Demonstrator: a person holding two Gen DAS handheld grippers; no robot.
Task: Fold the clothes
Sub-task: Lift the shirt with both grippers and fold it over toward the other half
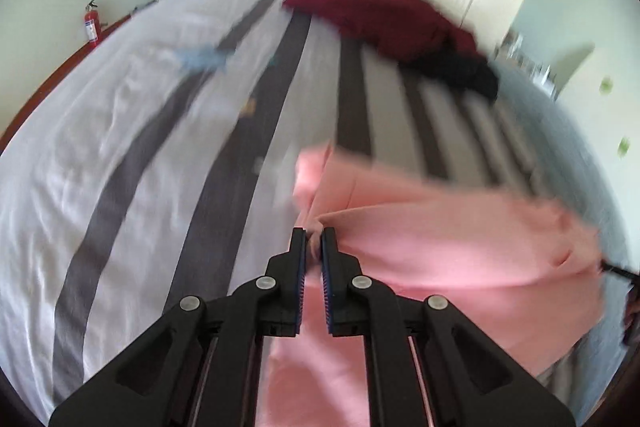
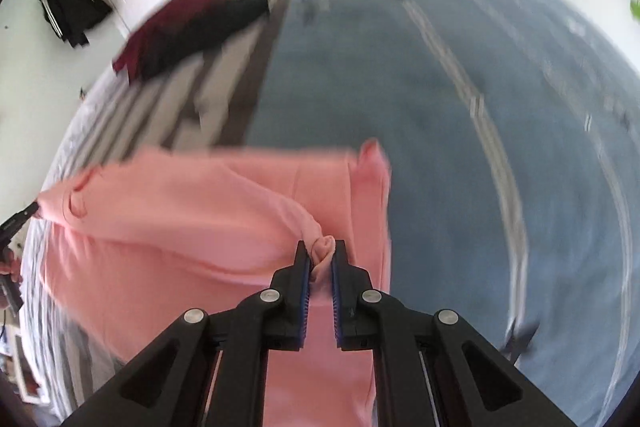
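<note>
A pink garment (image 1: 448, 243) hangs stretched between both grippers above the bed. My left gripper (image 1: 314, 239) is shut on a bunched corner of it, and the cloth spreads away to the right. In the right wrist view the same pink garment (image 2: 180, 227) runs off to the left, where the tip of the other gripper shows at the frame's edge. My right gripper (image 2: 322, 253) is shut on a rolled wad of the pink cloth. The lower part of the garment drapes down under both grippers.
The bed (image 1: 120, 155) has a white cover with grey stripes and a blue blanket (image 2: 460, 115) on its right side. A dark red garment (image 1: 380, 15) and a black one (image 1: 460, 71) lie in a heap at the far end. A fire extinguisher (image 1: 91, 25) stands by the wall.
</note>
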